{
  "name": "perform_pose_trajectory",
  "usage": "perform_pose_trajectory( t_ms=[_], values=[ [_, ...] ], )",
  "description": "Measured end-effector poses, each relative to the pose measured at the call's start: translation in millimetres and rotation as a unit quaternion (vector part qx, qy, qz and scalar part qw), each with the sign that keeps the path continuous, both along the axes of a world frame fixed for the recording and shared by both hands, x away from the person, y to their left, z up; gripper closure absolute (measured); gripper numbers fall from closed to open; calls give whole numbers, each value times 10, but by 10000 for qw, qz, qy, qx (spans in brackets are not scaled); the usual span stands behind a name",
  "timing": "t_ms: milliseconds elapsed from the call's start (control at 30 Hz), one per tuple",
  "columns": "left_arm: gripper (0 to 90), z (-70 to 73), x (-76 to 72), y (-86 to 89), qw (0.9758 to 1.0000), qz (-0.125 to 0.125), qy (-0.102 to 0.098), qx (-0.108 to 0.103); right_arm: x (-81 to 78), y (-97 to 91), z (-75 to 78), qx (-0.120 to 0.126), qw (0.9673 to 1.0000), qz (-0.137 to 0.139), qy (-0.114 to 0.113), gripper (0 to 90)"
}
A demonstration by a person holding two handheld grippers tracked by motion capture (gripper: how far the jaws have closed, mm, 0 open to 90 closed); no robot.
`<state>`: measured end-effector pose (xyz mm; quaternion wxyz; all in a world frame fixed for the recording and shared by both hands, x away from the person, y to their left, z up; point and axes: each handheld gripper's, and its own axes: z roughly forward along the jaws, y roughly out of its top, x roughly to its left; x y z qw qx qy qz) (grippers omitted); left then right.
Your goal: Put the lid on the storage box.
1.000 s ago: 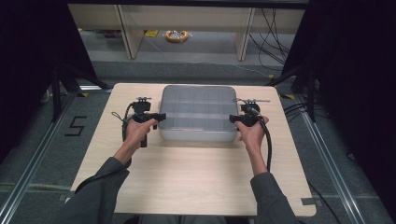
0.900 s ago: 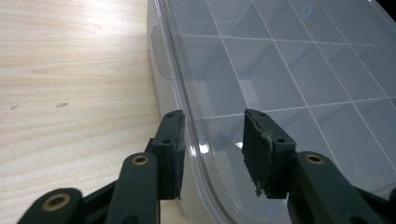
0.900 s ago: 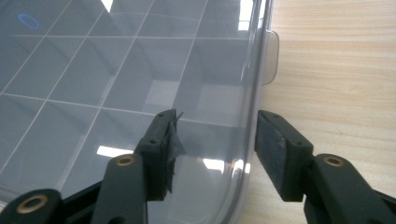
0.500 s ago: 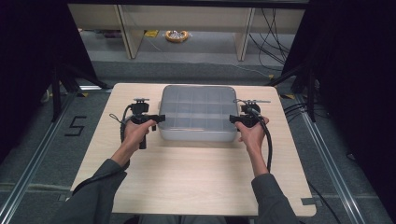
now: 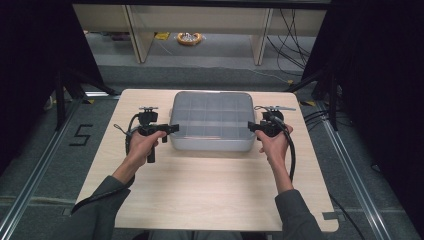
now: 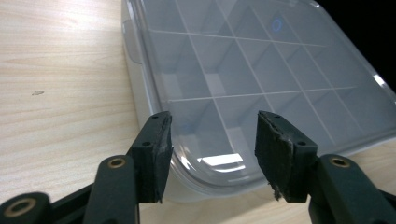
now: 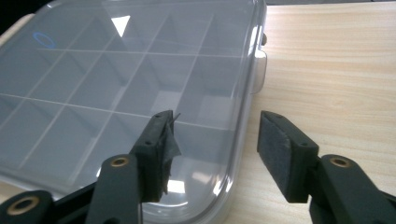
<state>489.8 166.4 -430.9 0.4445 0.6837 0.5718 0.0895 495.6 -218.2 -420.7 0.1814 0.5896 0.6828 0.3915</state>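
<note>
A clear plastic compartment box [image 5: 212, 120] with its lid on stands on the wooden table [image 5: 210, 185]. My left gripper [image 5: 172, 129] is at the box's left front corner. Its jaws have just been opening, and in the left gripper view the gripper [image 6: 210, 140] stands open astride the lid's rounded corner [image 6: 243, 70], pads off it. My right gripper [image 5: 252, 127] is at the box's right front side. Its jaws have also just been opening, and in the right gripper view the gripper [image 7: 212, 140] straddles the lid's right edge [image 7: 116, 79] without pressing on it.
Small latch tabs stick out of the box's sides [image 6: 133, 46] [image 7: 260, 70]. Bare table lies in front of the box. Beyond the far edge are shelf legs, cables and a yellow ring [image 5: 189, 37] on the floor.
</note>
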Motion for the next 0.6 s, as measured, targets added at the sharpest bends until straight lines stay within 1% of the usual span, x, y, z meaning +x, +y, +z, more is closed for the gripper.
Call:
perform_pose_trajectory(
  t_ms=[33, 67, 100, 133, 167, 200, 233, 267, 300, 367, 400, 433, 467, 500, 533, 567, 600],
  values=[
    [436, 18, -41, -1, 10000, -72, -10, 46, 0, -31, 9, -116, 9998, 143, -80, 460],
    [427, 25, -60, 0, 9999, -115, -18, 46, -13, -33, 19, -120, 9997, 176, -118, 457],
    [420, 31, -83, -11, 9999, -93, -36, -17, -30, -30, 28, -71, 9997, 196, -127, 453],
    [416, 38, -105, 0, 9998, -178, -50, 48, -60, 2, 45, 43, 10000, 74, -22, 446],
    [415, 41, -125, -3, 9998, -195, -77, 65, -62, -26, 46, -25, 9997, 218, -97, 442],
    [414, 42, -143, -12, 9998, -186, -101, 24, -73, -33, 39, -74, 9994, 268, -194, 439],
    [410, 45, -158, 2, 9995, -281, -96, 85, -90, -20, 51, -13, 9996, 254, -133, 434],
    [404, 47, -174, -1, 9996, -269, -91, 86, -106, -7, 53, 34, 9996, 259, -123, 427],
    [397, 46, -187, 4, 9995, -292, -96, 82, -112, -15, 52, -2, 9992, 356, -182, 420],
    [391, 41, -215, -4, 9996, -249, -116, 1, -146, 5, 52, 73, 9992, 367, -150, 415],
    [391, 42, -230, -1, 9995, -294, -120, 12, -156, 11, 47, 60, 9990, 394, -186, 414],
    [391, 40, -247, -2, 9994, -307, -154, -1, -175, 33, 51, 123, 9991, 382, -150, 412],
    [388, 39, -264, -6, 9994, -309, -151, -20, -190, 42, 55, 128, 9990, 397, -170, 411],
    [383, 37, -276, -4, 9993, -339, -144, -13, -193, 35, 54, 91, 9986, 462, -240, 407],
    [379, 37, -276, -4, 9993, -339, -144, -13, -193, 35, 54, 91, 9986, 462, -240, 407],
    [375, 36, -302, 0, 9991, -387, -146, 16, -219, 55, 65, 130, 9982, 529, -259, 403],
    [372, 34, -317, -15, 9992, -371, -157, -53, -244, 86, 78, 201, 9985, 467, -207, 402]
  ],
)
